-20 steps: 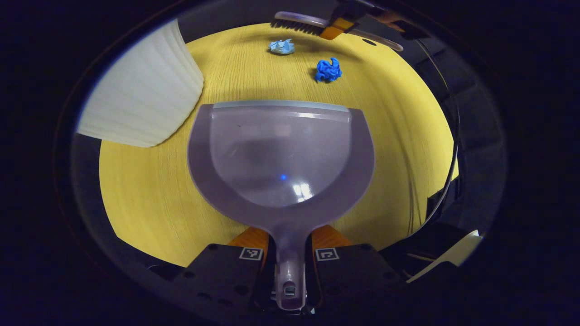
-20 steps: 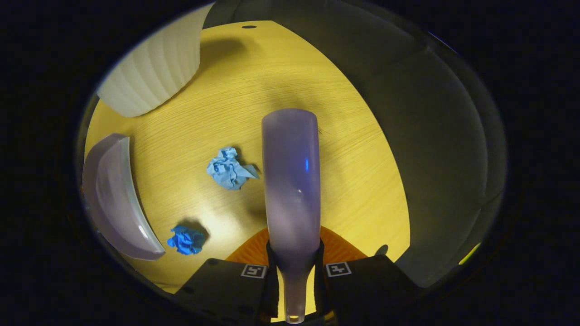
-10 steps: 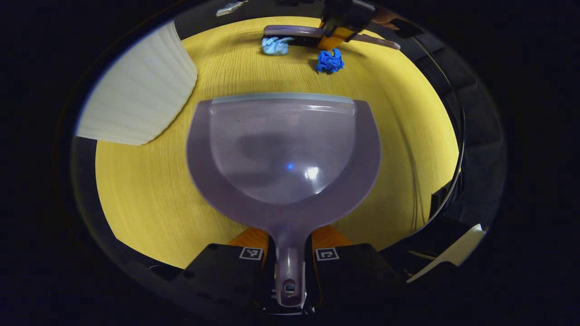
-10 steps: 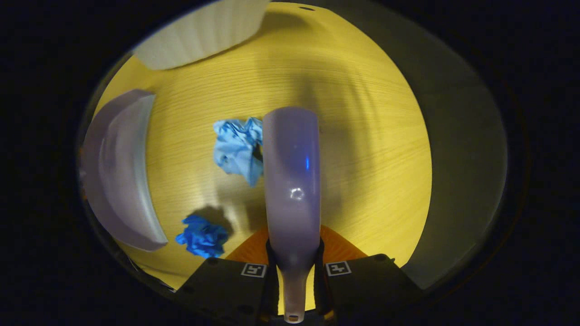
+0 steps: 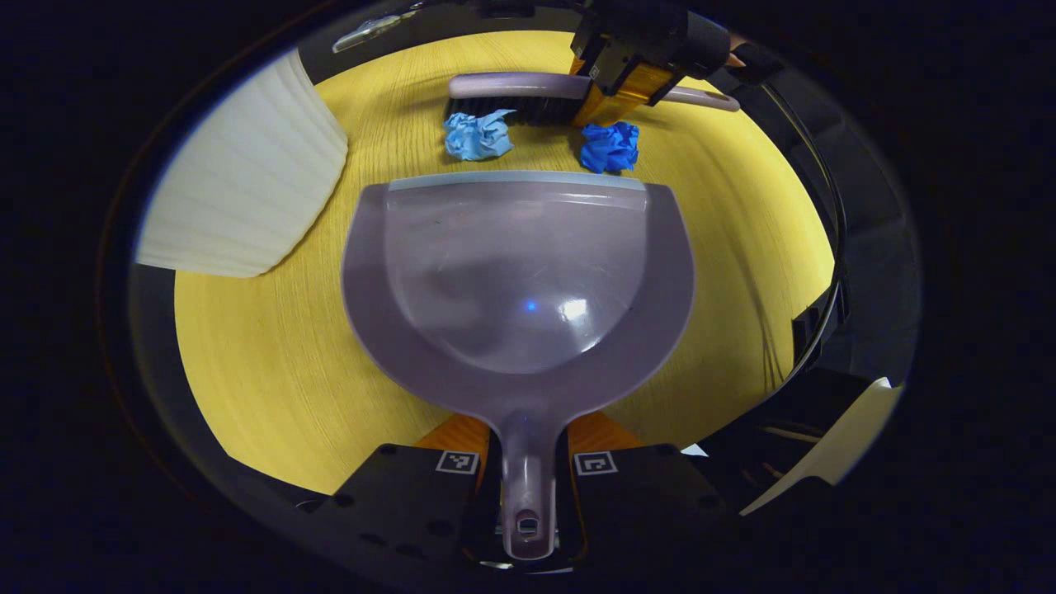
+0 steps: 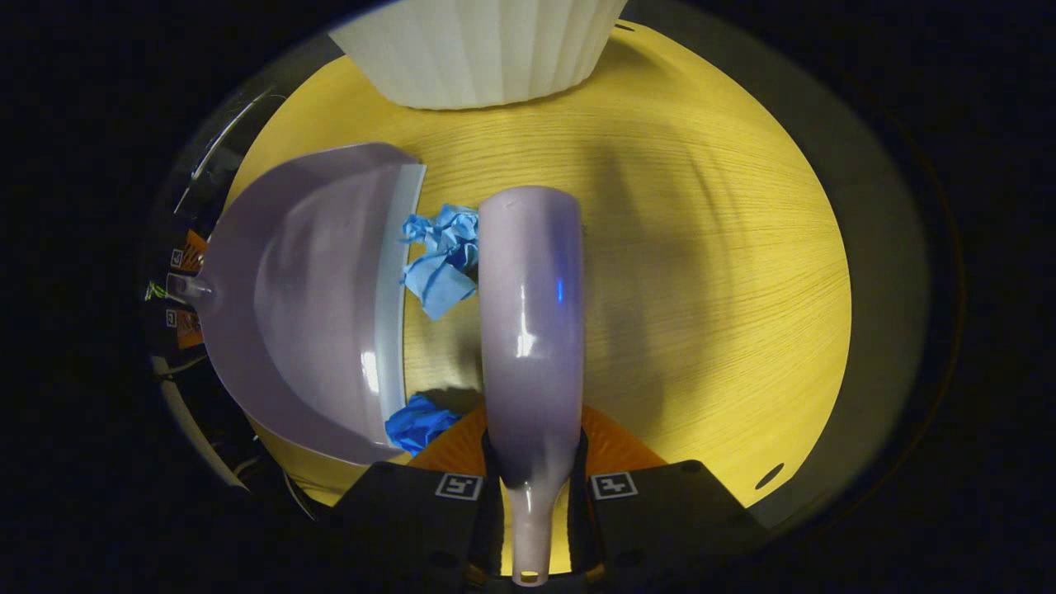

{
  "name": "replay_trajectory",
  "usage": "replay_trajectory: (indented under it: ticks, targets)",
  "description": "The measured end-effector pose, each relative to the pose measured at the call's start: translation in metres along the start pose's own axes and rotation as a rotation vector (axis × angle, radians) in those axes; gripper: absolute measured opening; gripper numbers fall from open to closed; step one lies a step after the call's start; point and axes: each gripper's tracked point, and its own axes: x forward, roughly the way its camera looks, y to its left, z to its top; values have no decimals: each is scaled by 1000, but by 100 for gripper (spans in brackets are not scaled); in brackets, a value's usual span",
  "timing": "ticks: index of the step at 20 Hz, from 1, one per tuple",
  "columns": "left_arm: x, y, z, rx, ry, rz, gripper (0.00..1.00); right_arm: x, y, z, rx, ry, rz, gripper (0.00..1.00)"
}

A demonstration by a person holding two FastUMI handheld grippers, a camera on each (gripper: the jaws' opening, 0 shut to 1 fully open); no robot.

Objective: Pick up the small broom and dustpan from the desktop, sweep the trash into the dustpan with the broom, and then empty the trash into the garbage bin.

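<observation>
Your left gripper (image 5: 528,462) fingers clamp the stiff, light lilac plastic dustpan (image 5: 516,272) by its handle; your right gripper (image 6: 532,487) fingers clamp the lilac broom (image 6: 528,322). The crumpled blue paper wads (image 6: 441,260) weigh almost nothing, so sweep gently.

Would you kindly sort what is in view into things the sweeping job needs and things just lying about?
Job:
dustpan
broom
light blue paper wad
dark blue paper wad
white ribbed bin

Lying about:
dark cable at the yellow desktop's edge
</observation>
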Motion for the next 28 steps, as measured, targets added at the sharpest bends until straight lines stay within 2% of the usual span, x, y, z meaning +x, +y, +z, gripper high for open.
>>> replay_trajectory:
  ticks: [1, 2, 6, 8, 12, 14, 17, 19, 21, 22, 24, 26, 28]
  targets:
    - [0, -1, 2, 10, -3, 3, 25, 2, 4, -3, 24, 5, 35, 33]
    - [-3, -1, 1, 25, 1, 6, 25, 3, -1, -1, 16, -10, 30, 33]
    - [3, -3, 2, 80, -8, 14, 25, -3, 7, 9, 27, -4, 107, 33]
    - [-3, -3, 0, 78, -5, 12, 26, -6, 4, 5, 43, -8, 125, 33]
    - [-2, -3, -1, 93, -3, 15, 24, 1, 20, -1, 100, -2, 221, 33]
    - [-2, -3, -1, 94, 5, 17, 26, 0, 7, -1, 111, -35, 171, 33]
    - [-2, -4, -3, 106, 11, 22, 25, -12, -38, -10, 209, -61, 49, 33]
    - [-1, -4, -4, 126, 18, 26, 27, -17, -73, -41, 257, -10, -70, 33]
    - [1, -5, -5, 154, 28, 33, 26, -14, -98, -81, 292, 66, -153, 33]
    - [2, -6, -5, 166, 31, 38, 25, -12, -104, -98, 308, 100, -165, 33]
    - [1, -7, -6, 177, 36, 42, 25, -5, -100, -117, 343, 133, -142, 33]
    - [1, -9, -7, 189, 38, 43, 25, -16, -93, -105, 341, 123, -115, 33]
    - [1, -10, -7, 200, 36, 47, 25, -17, -69, -94, 335, 107, -62, 33]
